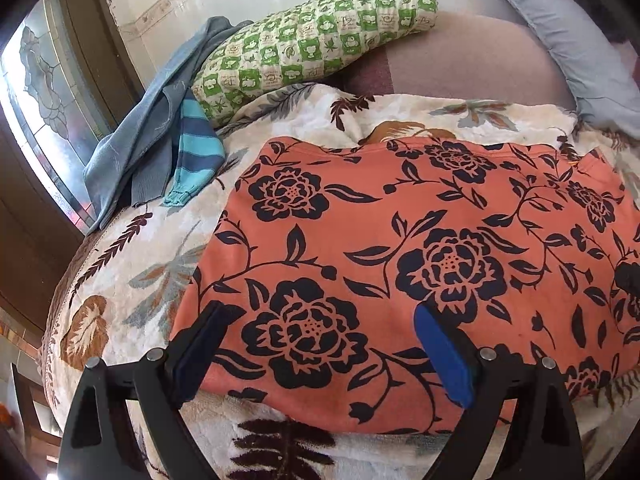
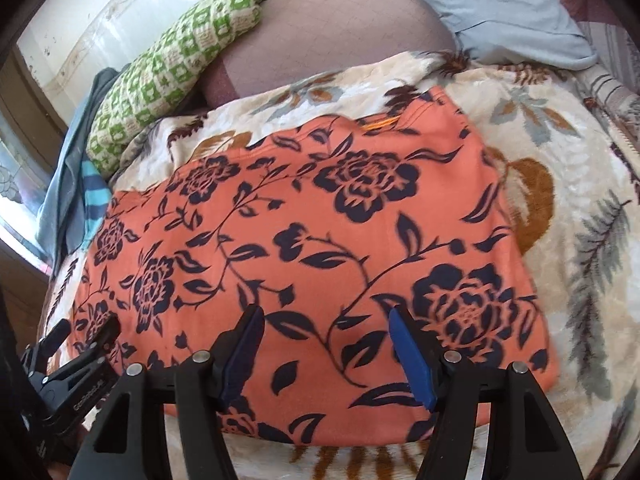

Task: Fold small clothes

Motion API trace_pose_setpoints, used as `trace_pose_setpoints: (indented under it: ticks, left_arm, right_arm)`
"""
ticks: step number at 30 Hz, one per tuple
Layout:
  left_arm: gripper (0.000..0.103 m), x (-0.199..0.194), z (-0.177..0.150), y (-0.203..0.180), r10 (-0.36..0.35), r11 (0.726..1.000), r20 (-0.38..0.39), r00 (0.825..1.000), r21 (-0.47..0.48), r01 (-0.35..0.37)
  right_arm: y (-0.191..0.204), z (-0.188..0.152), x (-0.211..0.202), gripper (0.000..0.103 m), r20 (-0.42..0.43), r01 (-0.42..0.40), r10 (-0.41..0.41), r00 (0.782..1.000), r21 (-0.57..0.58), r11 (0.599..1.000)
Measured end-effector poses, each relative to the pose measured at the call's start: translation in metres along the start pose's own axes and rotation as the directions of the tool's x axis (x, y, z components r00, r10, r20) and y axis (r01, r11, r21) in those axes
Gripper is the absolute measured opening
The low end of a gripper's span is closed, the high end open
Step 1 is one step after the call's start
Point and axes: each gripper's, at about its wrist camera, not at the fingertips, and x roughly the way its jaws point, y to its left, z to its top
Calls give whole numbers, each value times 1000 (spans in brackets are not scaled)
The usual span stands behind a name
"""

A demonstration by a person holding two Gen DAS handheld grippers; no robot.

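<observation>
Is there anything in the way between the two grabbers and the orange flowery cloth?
No, nothing visible is in the way. The left gripper and the right gripper are both open right above the near edge of the orange flowery cloth, which lies flat on the leaf-print blanket.

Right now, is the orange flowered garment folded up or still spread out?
Spread, or at most partly folded: the orange flowered garment lies flat as one broad panel on the leaf-print blanket. Layers underneath cannot be told.

Orange garment [image 1: 400, 240] with navy roses, cream leaf-print blanket [image 1: 132, 280], green-checked pillow [image 1: 304, 48], blue-striped sleeve [image 1: 196, 160]
</observation>
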Motion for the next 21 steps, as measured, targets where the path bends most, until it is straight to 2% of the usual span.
trace_pose_setpoints:
  ticks: [4,9,14,17,21]
  left_arm:
    - [94,-13,3,-11,-17,1000,23,1000,17,17]
    - [94,-24,4,-30,-37,998,40,999,45,35]
    - [94,-32,6,-47,-40,997,51,998,75,36]
    - [94,-36,8,-54,-37,996,58,998,85,32]
    - [94,-44,11,-61,-33,995,72,997,97,26]
  right_arm:
    - [-22,4,1,67,-20,13,-11,1000,75,997]
    - [-39,2,9,66,-80,15,-6,997,113,993]
    - [-40,2,10,66,-97,5,4,995,92,996]
    - [-44,4,4,66,-76,-18,27,997,119,993]
    - [-46,8,-14,66,5,-28,28,1000,105,994]
